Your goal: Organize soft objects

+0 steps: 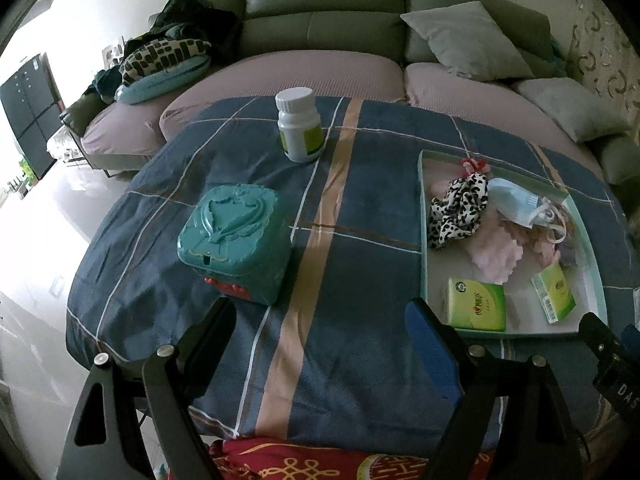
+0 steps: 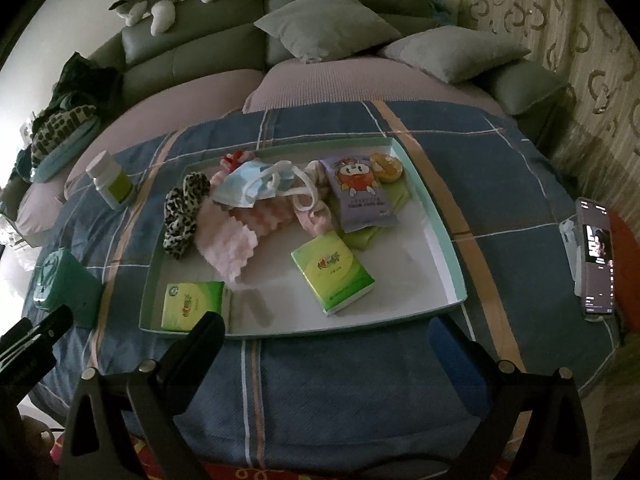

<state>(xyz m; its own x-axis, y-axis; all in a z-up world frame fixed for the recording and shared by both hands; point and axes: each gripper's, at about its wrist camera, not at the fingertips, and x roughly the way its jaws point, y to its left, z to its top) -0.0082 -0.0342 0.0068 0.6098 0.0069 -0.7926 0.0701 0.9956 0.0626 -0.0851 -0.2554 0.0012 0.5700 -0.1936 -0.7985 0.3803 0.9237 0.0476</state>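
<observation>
A shallow white tray with a teal rim (image 2: 440, 216) (image 1: 424, 256) lies on the blue plaid cloth. It holds a leopard-print scrunchie (image 2: 184, 208) (image 1: 460, 210), a blue face mask (image 2: 248, 186) (image 1: 516, 200), pink fluffy cloth (image 2: 232, 248) (image 1: 496, 256), two green tissue packs (image 2: 332, 272) (image 2: 192, 306), a purple snack packet (image 2: 360, 192) and a small orange round thing (image 2: 386, 167). My left gripper (image 1: 324, 320) is open and empty above the cloth, left of the tray. My right gripper (image 2: 328, 332) is open and empty at the tray's near edge.
A teal box (image 1: 236, 240) (image 2: 64, 284) and a white bottle (image 1: 300, 124) (image 2: 110, 180) stand on the cloth left of the tray. A phone (image 2: 596, 256) stands at the right. A grey sofa with cushions (image 2: 328, 20), a plush toy (image 2: 168, 0) and piled clothes (image 1: 168, 52) lies behind.
</observation>
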